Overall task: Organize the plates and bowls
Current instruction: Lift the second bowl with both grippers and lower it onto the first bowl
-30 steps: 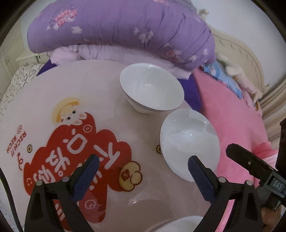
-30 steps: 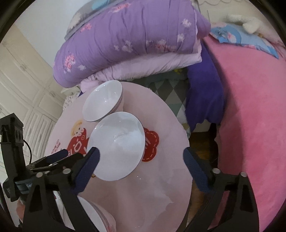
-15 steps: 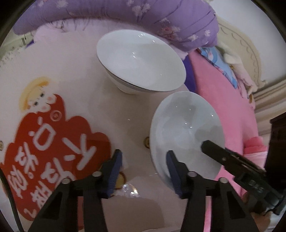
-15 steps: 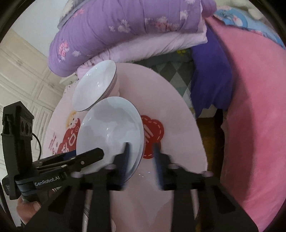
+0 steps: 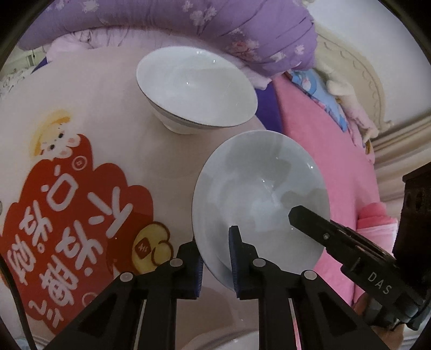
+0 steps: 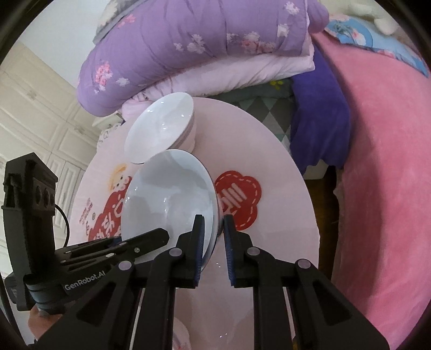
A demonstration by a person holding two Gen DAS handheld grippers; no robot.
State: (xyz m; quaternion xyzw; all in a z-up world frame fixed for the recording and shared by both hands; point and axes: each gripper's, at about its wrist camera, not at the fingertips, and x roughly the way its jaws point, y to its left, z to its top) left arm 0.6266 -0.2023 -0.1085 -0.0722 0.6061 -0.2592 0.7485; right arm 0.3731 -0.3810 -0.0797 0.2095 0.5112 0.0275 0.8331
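Two white dishes stand on a round pink table (image 5: pixel 113 88). The far one is a deep bowl (image 5: pixel 196 86) with a thin grey rim line, also in the right wrist view (image 6: pixel 161 129). The near one is a shallow pale bowl (image 5: pixel 258 188), tilted on edge (image 6: pixel 167 199). My left gripper (image 5: pixel 215 258) is shut on its near-left rim. My right gripper (image 6: pixel 214 239) is shut on its right rim, and one of its fingers (image 5: pixel 309 218) lies over the bowl's inside. The left gripper's fingers (image 6: pixel 150 239) reach in from the left.
A red cartoon print (image 5: pixel 67 215) covers the table's left part. A purple quilt (image 5: pixel 188 24) is heaped behind the table. A pink bed cover (image 6: pixel 382 188) lies right of the table's edge. Another white dish's rim (image 5: pixel 242 342) shows at the bottom.
Both grippers went from wide open to shut on the near bowl's rim. The left gripper came forward and down to it. The bowl now stands tilted.
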